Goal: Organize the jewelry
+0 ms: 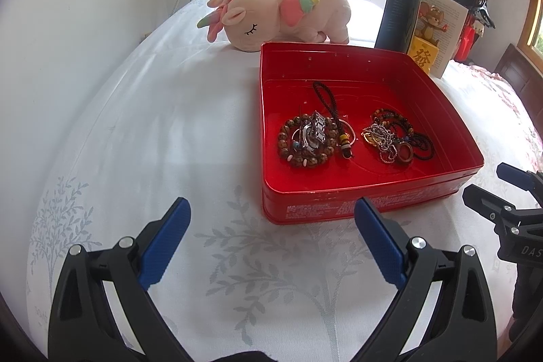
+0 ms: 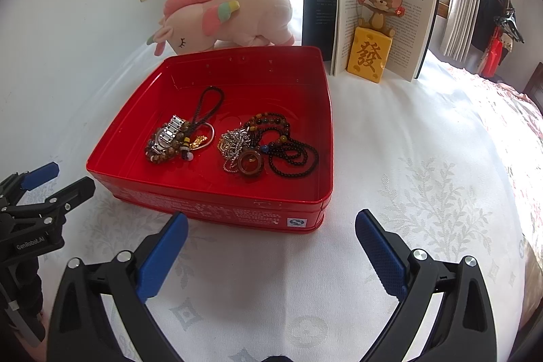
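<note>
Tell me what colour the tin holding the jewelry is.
Red, inside and out. The tin shows best in the right wrist view, with white print along its front wall.

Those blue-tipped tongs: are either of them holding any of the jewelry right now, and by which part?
No, nothing is held. The left tongs and the right tongs are both open over the bedspread, short of the red tin. All the jewelry lies inside it.

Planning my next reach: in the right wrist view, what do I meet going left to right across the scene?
Left claw → wooden bead bracelet with the watch in the red tin → silver chain → black bead necklace → yellow block figurine → coat rack.
</note>
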